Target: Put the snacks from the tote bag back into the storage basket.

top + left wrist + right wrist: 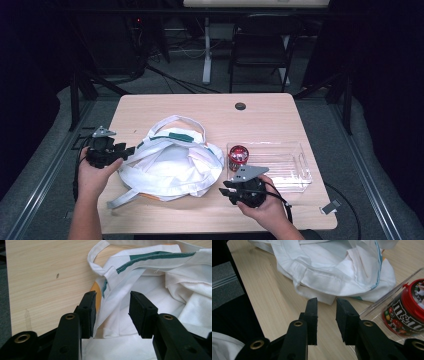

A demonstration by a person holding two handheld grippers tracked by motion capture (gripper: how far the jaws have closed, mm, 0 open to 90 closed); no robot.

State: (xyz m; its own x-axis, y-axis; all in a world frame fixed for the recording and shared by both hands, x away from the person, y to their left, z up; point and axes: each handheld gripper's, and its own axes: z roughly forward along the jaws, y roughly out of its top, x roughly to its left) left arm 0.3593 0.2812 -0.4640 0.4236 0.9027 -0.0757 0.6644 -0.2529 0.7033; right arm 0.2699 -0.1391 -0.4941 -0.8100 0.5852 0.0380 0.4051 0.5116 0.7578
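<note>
Gripping: my left gripper (112,315) holds jaws open astride the bag (155,290) rim; I'd close squarely.
Right gripper (326,322): jaws open, empty, bag hem just ahead.

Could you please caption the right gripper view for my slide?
Right gripper, jaws open, approaches the white cloth bag's edge beside a candy tub.

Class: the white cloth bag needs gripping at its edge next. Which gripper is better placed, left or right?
Probably left. The left gripper has open jaws already astride a fold of the white cloth bag, while the right gripper points at bare table short of it.
</note>
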